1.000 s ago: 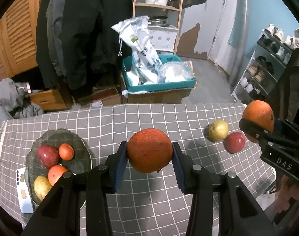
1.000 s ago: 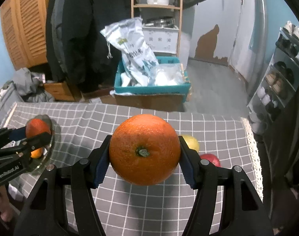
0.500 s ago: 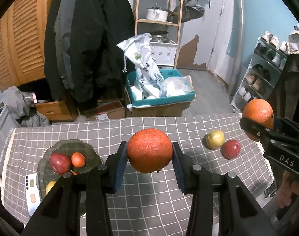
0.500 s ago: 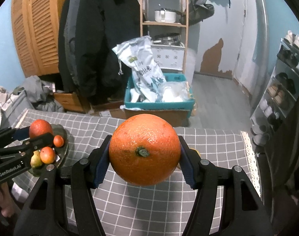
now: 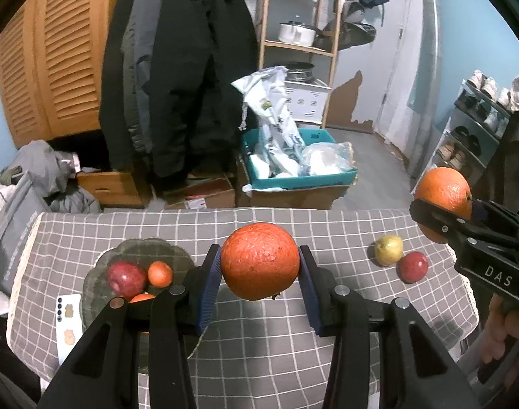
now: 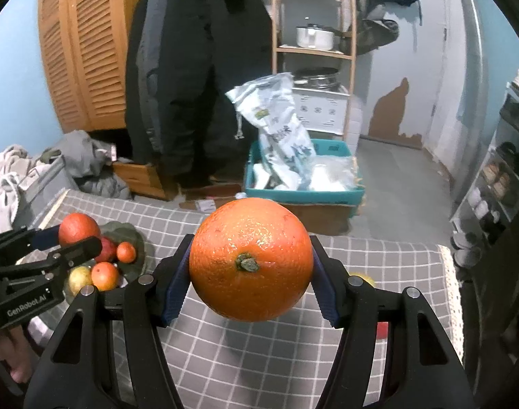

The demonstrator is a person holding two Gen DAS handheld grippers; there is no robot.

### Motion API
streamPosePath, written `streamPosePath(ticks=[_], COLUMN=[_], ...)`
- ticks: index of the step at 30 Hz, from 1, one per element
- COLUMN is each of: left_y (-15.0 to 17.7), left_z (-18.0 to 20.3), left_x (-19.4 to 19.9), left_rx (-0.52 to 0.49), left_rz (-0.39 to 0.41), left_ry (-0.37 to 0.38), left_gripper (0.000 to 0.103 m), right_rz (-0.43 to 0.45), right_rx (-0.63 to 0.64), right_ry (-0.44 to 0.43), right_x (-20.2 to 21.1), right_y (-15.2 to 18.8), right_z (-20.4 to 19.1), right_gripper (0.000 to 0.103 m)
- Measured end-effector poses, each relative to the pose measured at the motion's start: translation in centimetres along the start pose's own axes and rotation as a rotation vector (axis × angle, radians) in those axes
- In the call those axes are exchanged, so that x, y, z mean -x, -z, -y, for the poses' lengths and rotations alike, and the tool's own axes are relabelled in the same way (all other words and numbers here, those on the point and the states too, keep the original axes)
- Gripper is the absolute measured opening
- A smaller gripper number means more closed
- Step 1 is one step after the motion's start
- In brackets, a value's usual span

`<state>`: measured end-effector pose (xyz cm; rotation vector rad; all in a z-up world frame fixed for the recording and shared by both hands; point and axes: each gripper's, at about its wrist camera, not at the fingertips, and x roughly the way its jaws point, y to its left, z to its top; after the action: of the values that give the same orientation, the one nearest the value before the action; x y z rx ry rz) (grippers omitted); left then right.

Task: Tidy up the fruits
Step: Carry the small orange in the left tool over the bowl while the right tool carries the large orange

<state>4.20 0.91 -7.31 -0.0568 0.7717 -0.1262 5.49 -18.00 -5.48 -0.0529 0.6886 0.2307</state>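
Note:
My left gripper (image 5: 259, 269) is shut on a reddish orange (image 5: 259, 260), held above the grey checked tablecloth (image 5: 259, 341). My right gripper (image 6: 251, 266) is shut on a bright orange (image 6: 251, 259), also held above the table; it also shows at the right of the left wrist view (image 5: 443, 197). A glass plate (image 5: 136, 248) at the left holds a red apple (image 5: 126, 277), small oranges (image 5: 160, 273) and a yellow fruit (image 6: 79, 278). A yellow pear (image 5: 389, 250) and a red apple (image 5: 412, 267) lie on the cloth at the right.
A white phone (image 5: 67, 323) lies left of the plate. Beyond the table's far edge stand a teal bin with bags (image 5: 297, 167), hanging coats (image 5: 177, 85), a wooden shelf (image 5: 300, 34) and a shoe rack (image 5: 477, 126).
Both grippers have risen and pulled back with their oranges; the table and plate look smaller and lower in both views. Both grips are unchanged.

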Motion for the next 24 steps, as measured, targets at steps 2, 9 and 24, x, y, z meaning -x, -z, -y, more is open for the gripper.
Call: streamPosePath(ticks=[2,9,24], left_y=[0.1,0.8,2.8], left_z=[-0.6,-3.5,-9.3], left_x=[0.0,-0.1,-1.5], left_rx=[0.011,0.059,0.148], left_rz=[-0.001,-0.008,-0.065], left_ry=[-0.012,-0.051,-0.118], left_gripper=[0.044,0.044,0.044], right_rz=[-0.002,-0.018,-0.089], right_rx=[0.009,0.037,0.092], right_ry=[-0.014,-0.060,-0.163], right_x=[-0.4,-1.9,-6.6], right_y=[-0.3,-1.1,-1.9], right_z=[-0.8,-3.4,-9.7], right_gripper=[0.063,0.063,0.063])
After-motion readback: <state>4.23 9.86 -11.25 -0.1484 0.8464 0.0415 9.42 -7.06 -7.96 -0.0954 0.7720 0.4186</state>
